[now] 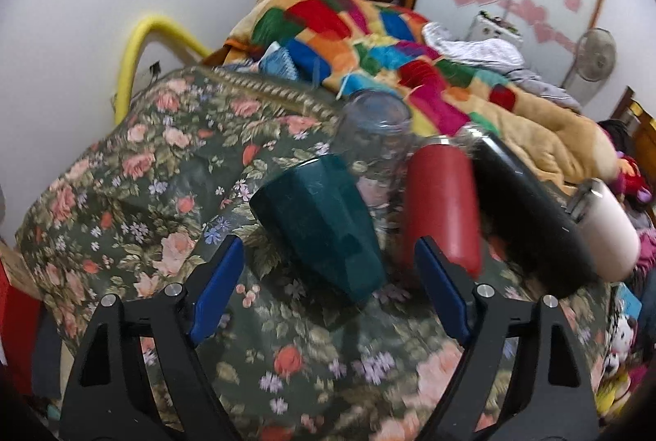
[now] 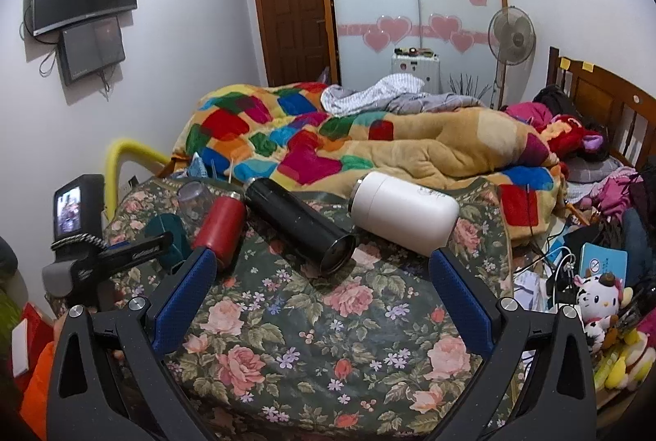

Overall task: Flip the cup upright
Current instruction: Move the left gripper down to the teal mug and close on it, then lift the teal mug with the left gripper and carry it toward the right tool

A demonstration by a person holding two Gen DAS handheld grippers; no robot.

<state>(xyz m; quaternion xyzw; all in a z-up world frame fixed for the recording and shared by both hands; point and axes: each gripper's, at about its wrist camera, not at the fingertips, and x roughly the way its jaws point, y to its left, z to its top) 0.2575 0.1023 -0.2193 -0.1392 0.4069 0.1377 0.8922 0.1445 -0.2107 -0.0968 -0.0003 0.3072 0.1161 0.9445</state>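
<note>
I am working over a bed spread with a floral quilt (image 1: 135, 170), soft and lumpy, so nothing set on it will stand as firmly as on a hard top. Largest of the vessels lying on it, seen ahead of my right gripper (image 2: 324, 269), whose jaws are spread wide and empty, are the black flask (image 2: 299, 221) between the jaws and beyond them, and the white flask (image 2: 404, 211) toward the right jaw. The left gripper (image 1: 328, 256) also stands released, holding nothing. The red tumbler (image 1: 440, 203) lies just beyond its right jaw, touching the black flask (image 1: 529, 215). The teal cup (image 1: 320, 226) I take to be the one to flip: it lies tipped on its side between the left jaws and just ahead of them, narrower base end away. It looks like rigid, faceted plastic, probably light and a little slick, so I would close across its mid-body where the walls are flattest. Behind it stands a clear plastic cup (image 1: 375, 131), mouth down, likely flimsy.
</note>
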